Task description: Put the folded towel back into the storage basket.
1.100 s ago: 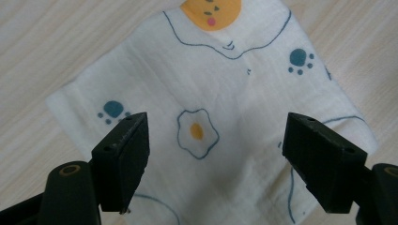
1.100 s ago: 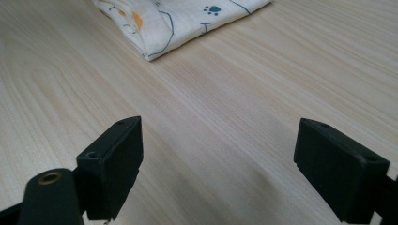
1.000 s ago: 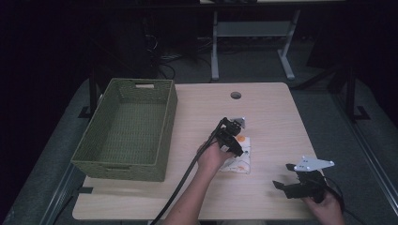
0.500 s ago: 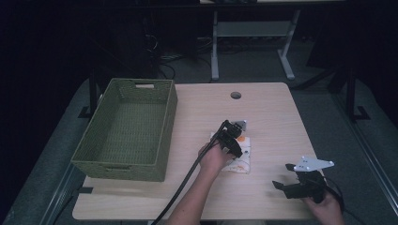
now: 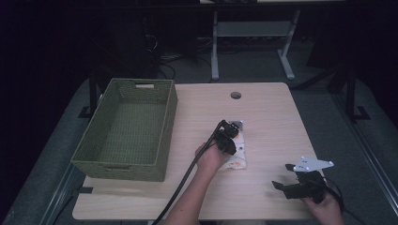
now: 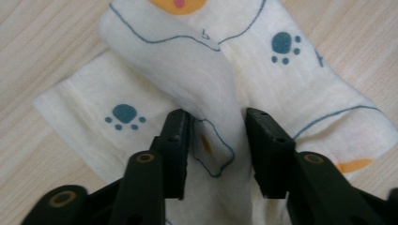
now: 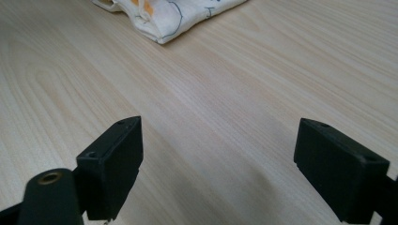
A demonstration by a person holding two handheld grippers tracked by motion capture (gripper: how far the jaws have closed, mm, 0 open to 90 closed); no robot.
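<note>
We see the left gripper [image 6: 213, 140] pinching up a ridge of the cloth [image 6: 197, 79]; its jaws have just been closing, fabric bunched between them, though whether the pads bite yet we cannot tell. The cloth lies mid-table, right of the basket [image 5: 126, 133]; lifting and stowing remain, we judge. The right gripper [image 5: 300, 180] idles wide open near the front edge, with bare tabletop [image 5: 272, 117] around.

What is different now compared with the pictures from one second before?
The left claw has just been closing its jaws around a raised fold of the cream paw-print cloth; the fold stands between the pads, and I cannot tell whether they pinch it yet. Both hands kept their places. The right claw rests open above bare table, and the green basket stays unmoved.
</note>
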